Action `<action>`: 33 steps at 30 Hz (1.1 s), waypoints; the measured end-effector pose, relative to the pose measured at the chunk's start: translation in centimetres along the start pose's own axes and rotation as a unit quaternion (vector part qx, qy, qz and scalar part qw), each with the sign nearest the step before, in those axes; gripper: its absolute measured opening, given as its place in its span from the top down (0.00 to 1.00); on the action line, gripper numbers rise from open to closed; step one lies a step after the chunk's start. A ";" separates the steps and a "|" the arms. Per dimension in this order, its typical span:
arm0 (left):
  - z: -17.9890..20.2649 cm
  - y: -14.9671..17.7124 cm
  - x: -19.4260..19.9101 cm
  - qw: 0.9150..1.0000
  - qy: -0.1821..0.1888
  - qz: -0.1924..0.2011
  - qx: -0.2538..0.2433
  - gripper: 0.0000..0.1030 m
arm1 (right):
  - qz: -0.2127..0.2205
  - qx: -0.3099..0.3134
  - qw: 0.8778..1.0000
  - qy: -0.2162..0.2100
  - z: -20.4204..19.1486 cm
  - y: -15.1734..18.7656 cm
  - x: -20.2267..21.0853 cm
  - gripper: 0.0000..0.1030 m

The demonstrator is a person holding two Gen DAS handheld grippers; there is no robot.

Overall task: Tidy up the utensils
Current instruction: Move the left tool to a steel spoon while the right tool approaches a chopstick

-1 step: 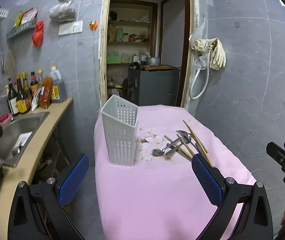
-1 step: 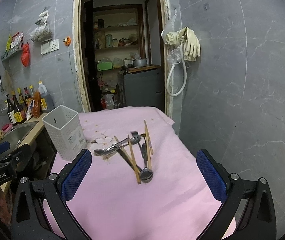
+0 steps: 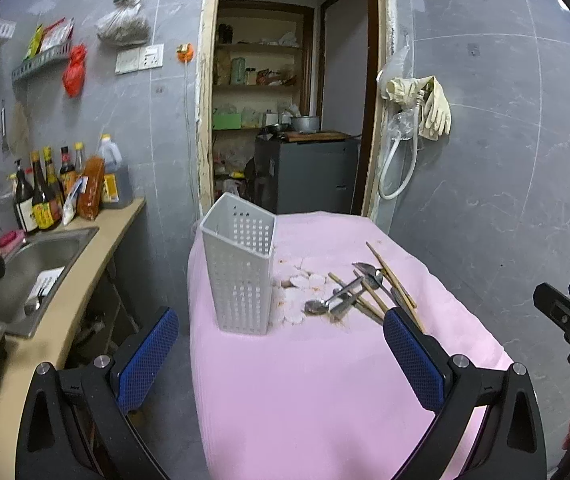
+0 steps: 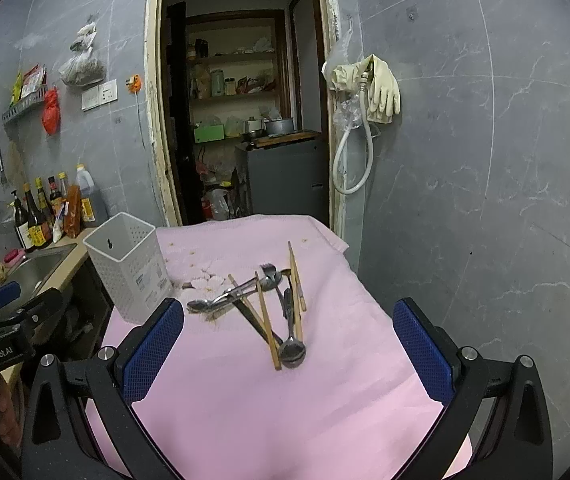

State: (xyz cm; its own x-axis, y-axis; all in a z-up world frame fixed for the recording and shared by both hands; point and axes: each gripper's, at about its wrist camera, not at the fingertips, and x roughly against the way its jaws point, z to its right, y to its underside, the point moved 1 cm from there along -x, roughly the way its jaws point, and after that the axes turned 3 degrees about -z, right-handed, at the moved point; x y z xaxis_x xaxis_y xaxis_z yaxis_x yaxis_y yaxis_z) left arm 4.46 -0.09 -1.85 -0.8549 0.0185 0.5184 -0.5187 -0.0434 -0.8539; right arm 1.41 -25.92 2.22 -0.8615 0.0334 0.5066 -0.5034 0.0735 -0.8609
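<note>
Two grippers, left gripper (image 3: 281,354) and right gripper (image 4: 289,354), hold their jaws wide open and empty, because the jumbled metal spoons and wooden chopsticks (image 4: 273,308) still lie mid-counter beside the white holey plastic holder (image 4: 127,266), waiting.

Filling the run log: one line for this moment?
left tongs open | right tongs open | utensil pile on pink cloth | white holder upright

Utensil pile (image 3: 365,292): its near end is hidden behind the left gripper's right finger (image 3: 413,354) in the left wrist view.
Holder (image 4: 129,266): the inside is out of sight in both views.
Sink (image 3: 25,276): its left part is cut off by the picture's edge.
Bottle labels (image 3: 43,216): too small to read.
Pantry shelves (image 4: 233,84): the items are too dim to tell apart.
</note>
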 end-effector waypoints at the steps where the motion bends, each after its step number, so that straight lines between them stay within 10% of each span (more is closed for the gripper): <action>1: 0.1 -0.1 0.0 1.000 0.001 0.001 0.000 0.00 | 0.002 0.000 1.000 0.000 0.1 -0.3 -0.1 0.01; 33: 9.1 -4.6 -13.2 0.999 -0.049 0.004 -0.014 0.00 | -0.017 0.051 0.990 -0.133 6.1 -7.0 -18.8 0.02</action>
State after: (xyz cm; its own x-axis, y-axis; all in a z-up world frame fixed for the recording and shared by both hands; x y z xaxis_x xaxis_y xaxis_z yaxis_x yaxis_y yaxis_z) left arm 18.20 -9.25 -4.38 -0.8554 -0.0787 0.5119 -0.5124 -0.0149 -0.8586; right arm 20.67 -33.14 -1.59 -0.8235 -0.2325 0.5174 -0.5253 -0.0317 -0.8503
